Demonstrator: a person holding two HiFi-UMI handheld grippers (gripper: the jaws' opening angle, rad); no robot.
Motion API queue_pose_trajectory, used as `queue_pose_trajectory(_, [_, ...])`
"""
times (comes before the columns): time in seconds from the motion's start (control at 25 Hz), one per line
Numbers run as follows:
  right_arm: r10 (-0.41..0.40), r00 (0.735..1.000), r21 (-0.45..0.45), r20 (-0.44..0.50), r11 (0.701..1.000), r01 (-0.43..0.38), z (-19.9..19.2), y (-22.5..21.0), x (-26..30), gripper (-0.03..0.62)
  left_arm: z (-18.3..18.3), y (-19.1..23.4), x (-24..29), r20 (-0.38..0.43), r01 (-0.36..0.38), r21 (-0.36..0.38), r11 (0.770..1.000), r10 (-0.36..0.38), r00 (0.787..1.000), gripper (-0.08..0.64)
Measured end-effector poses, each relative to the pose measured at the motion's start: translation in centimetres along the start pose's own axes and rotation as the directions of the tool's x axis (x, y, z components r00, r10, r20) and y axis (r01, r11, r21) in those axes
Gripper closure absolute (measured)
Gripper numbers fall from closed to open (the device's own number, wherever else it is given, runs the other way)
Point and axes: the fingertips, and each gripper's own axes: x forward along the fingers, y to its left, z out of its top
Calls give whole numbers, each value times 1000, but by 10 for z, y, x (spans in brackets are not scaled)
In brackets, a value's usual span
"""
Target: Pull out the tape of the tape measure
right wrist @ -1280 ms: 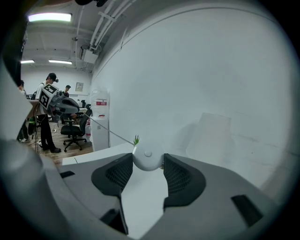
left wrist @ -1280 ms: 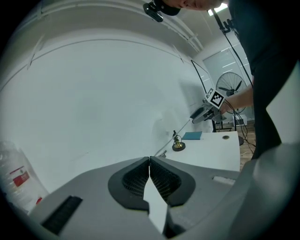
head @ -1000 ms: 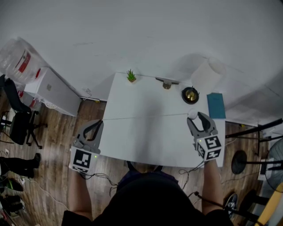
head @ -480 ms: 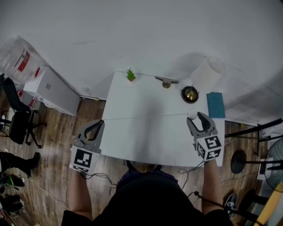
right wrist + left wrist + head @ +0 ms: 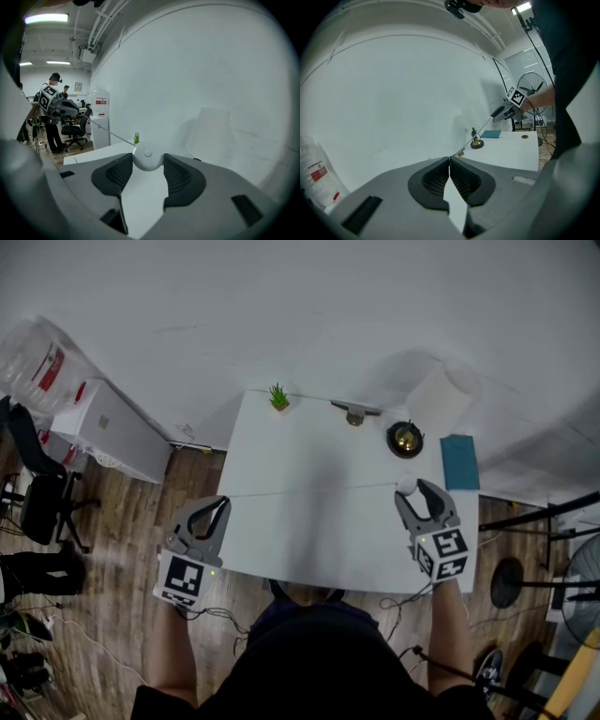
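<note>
Bright, even indoor light, soft shadows, strong fisheye distortion at edges.

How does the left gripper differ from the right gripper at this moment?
The left gripper's jaws are pinched together on the end of the thin tape; the right gripper's jaws stand wide, clamped on the round white tape measure. The left gripper hangs off the table's left edge, over the wooden floor; the right gripper is above the table's right side. Both are grey with a marker cube, joined by the drawn-out tape.
</note>
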Motion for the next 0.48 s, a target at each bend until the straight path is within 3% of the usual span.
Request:
queue_pose_trajectory(0.24, [15,1000,-8,-10,1000,-15,1,9,4,377,-4,-6,6,-1,21,-4,1000,-21,1000,551])
queue_pose_trajectory(0.4, [10,999,11,-40,1000,-9,-2,12,5,377,-4,-9,10,10,37,59,998,-38,999,551])
queue_pose_trajectory(0.48, [15,999,2,-34,1000,-15,-5,11,6,377,-5,-11,12,5,42,41,998,-43,999,551])
